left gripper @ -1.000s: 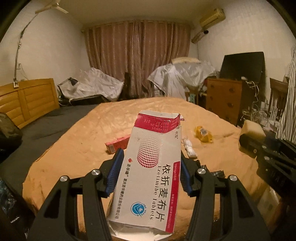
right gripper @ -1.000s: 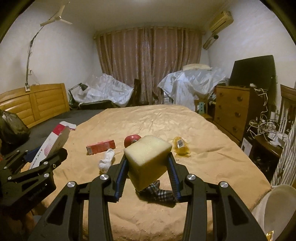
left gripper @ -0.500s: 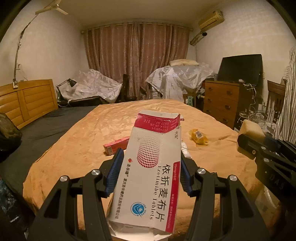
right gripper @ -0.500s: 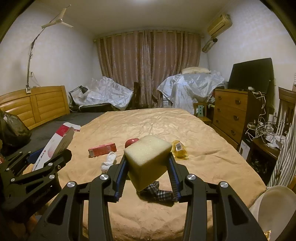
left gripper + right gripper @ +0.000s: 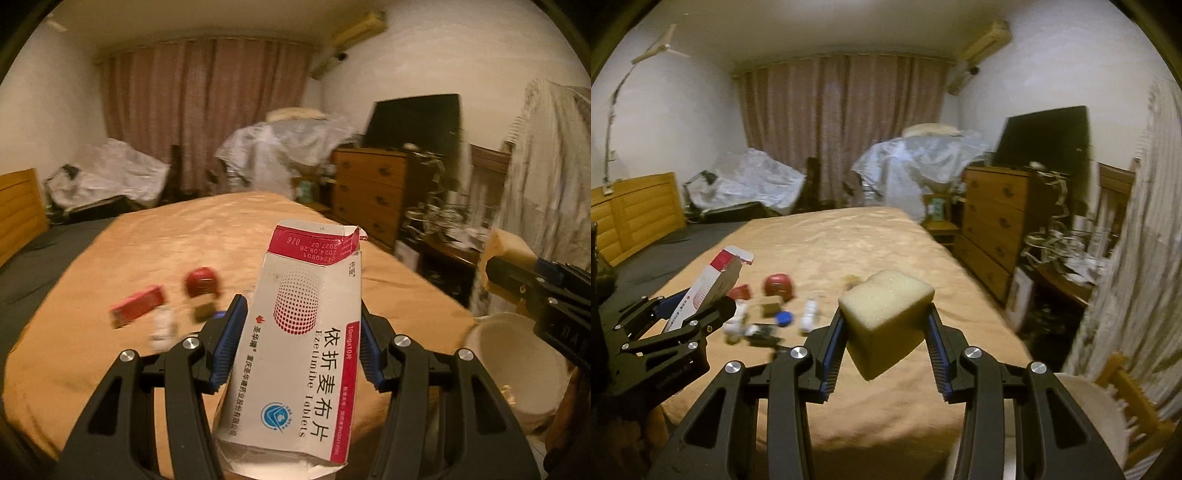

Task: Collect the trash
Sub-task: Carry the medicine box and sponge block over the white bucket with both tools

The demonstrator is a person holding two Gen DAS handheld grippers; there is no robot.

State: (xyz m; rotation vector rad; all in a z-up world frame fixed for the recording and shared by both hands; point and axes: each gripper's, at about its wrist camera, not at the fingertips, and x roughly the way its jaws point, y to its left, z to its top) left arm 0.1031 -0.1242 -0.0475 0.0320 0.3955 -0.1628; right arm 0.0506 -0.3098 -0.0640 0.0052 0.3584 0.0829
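My left gripper (image 5: 299, 339) is shut on a white and red tablet box (image 5: 303, 354) with a torn top flap, held upright over the bed's near edge. My right gripper (image 5: 884, 336) is shut on a yellow foam block (image 5: 886, 317). In the left wrist view the foam block (image 5: 506, 247) and right gripper show at the far right, above a white bin (image 5: 517, 365). In the right wrist view the left gripper (image 5: 683, 321) with the box (image 5: 709, 288) is at the left. Small trash lies blurred on the orange bedspread (image 5: 849, 243): a red carton (image 5: 136, 306), a red round thing (image 5: 201, 282), white crumpled bits (image 5: 809, 310), a blue cap (image 5: 783, 316).
A wooden dresser (image 5: 993, 225) with a dark screen (image 5: 1045, 136) stands right of the bed. A cluttered low table (image 5: 1067, 273) and a hanging striped cloth (image 5: 1137, 258) are at the far right. A wooden headboard (image 5: 635, 214) is on the left. Covered furniture and curtains stand at the back.
Both views have swung to the right, and the bed's trash has slid leftward in frame. The white bin has come into the left wrist view. Both grips are unchanged.
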